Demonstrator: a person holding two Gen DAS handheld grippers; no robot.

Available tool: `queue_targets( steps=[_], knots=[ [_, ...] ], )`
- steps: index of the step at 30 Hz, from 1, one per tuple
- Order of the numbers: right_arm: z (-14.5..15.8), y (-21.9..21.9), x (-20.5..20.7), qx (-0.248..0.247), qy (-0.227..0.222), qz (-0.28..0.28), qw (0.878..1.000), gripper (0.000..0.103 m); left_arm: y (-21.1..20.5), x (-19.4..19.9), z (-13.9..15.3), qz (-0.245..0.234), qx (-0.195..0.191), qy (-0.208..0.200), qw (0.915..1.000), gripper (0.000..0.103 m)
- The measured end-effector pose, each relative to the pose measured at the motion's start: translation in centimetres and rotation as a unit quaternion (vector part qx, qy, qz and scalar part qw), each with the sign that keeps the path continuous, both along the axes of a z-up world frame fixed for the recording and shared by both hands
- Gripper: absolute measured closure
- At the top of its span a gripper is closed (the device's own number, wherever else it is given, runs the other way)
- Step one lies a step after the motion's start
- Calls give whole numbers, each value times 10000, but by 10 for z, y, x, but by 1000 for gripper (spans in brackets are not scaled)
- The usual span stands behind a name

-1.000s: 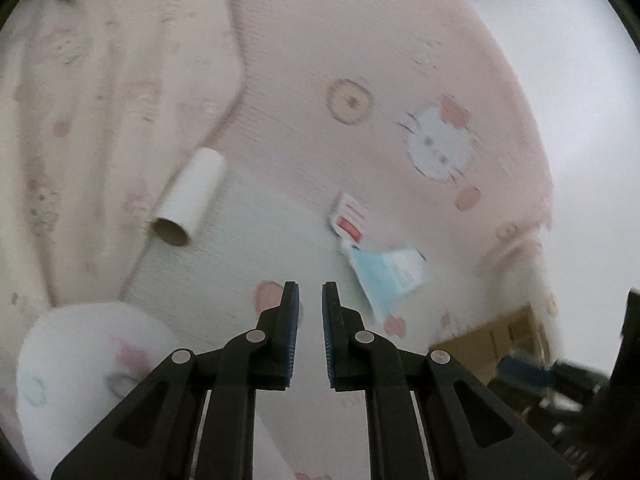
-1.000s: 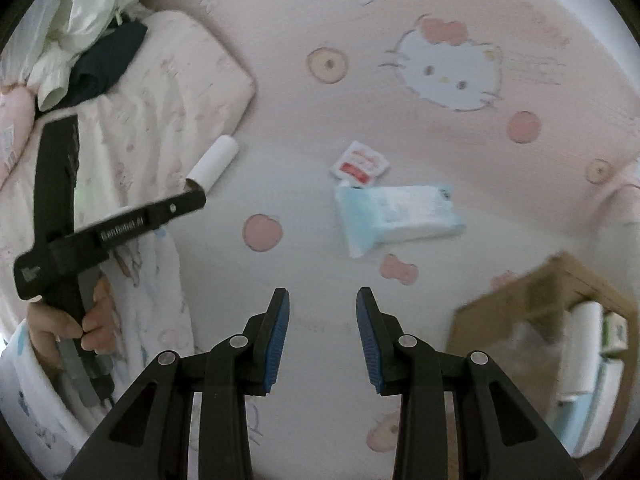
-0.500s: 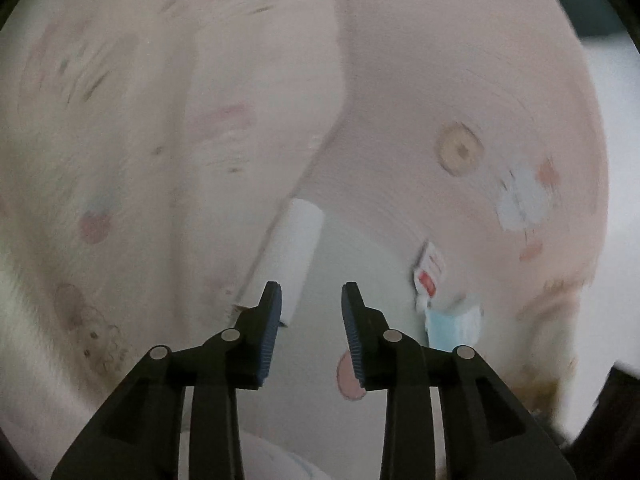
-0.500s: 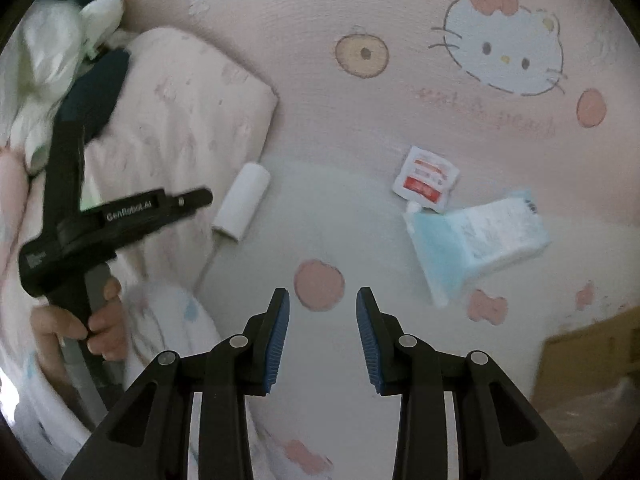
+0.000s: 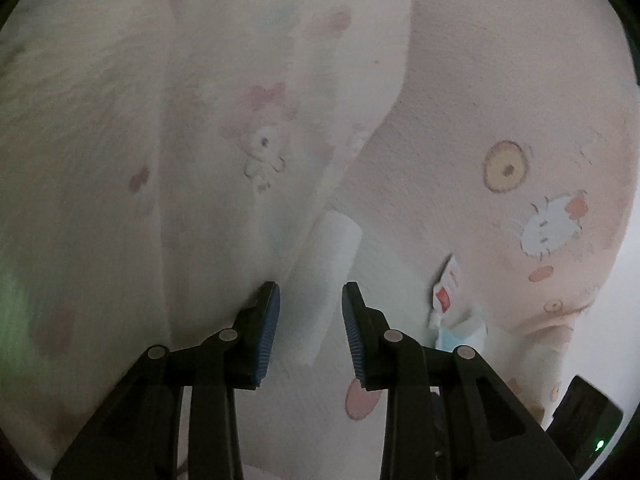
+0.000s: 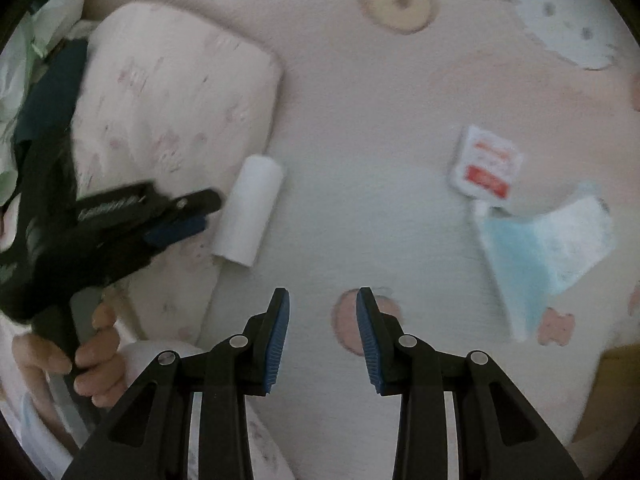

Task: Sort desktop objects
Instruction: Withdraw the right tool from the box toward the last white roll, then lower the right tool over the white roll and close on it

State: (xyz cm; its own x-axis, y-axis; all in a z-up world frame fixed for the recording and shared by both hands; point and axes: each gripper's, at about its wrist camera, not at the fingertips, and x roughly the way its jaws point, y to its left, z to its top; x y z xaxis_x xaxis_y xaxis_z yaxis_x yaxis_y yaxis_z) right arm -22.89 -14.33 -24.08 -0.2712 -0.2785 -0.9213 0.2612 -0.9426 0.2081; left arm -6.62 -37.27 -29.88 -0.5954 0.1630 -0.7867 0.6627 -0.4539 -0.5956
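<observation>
Clearly the left tongs (image 5: 310, 322) are nearer the white paper roll (image 5: 328, 280), which is lying on the bed sheet (image 6: 380, 120) just beside the pillow (image 6: 172, 100); its long axis is running away from the tongs, roughly along their reach, though blur is softening its edges. Released and having just been opening, they are straddling its near end. The right tongs (image 6: 322, 336) are hanging empty, released, well apart from the roll.

Dim, flat light in both views, motion blur smeared the bedsheet (image 5: 460, 128) print, fisheye bending darkened the rims, faint green glare at left view's left edge.
</observation>
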Motion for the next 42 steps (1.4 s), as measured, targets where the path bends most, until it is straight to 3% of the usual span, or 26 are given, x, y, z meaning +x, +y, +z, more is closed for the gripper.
queue_targets(
  steps=[3,9,12,16,21,22,24,26,35,37,39,42],
  knots=[
    [-5,-8,-9,64,74,-78,9999,72,-7,-4,-10,14,233,-10,9997,68],
    [-18,-12,-28,-713,-226,-86,9972,72,-9,-16,-19,-190,408,-26,9990,67],
    [-33,-14,-38,-1098,-744,-58,9912,72,-8,-21,-20,-273,451,-13,9986,67],
    [-36,-20,-41,-736,-457,-146,9961,72,-7,-26,-22,-359,594,33,9976,67],
    [-40,-22,-47,-897,-540,-212,9943,71,-4,-32,-26,-513,735,68,9960,67],
    [-40,-23,-48,-868,-510,-197,9947,69,-4,-33,-25,-517,738,83,9959,67],
    [-41,-25,-51,-756,-483,-146,9959,49,-4,-35,-26,-552,780,108,9954,67],
    [-45,-26,-54,-673,-541,-123,9962,44,-6,-34,-28,-555,833,135,9949,67],
    [-61,-39,-55,-471,-676,189,9964,44,-3,-42,-31,-640,924,184,9935,66],
    [-60,-39,-52,-399,-576,127,9975,47,-4,-42,-33,-649,982,214,9928,66],
    [-58,-39,-49,-425,-540,152,9975,62,-4,-44,-33,-671,1020,222,9923,66],
    [-57,-37,-46,-469,-568,122,9972,64,-1,-47,-33,-741,1013,200,9919,65]
  ],
)
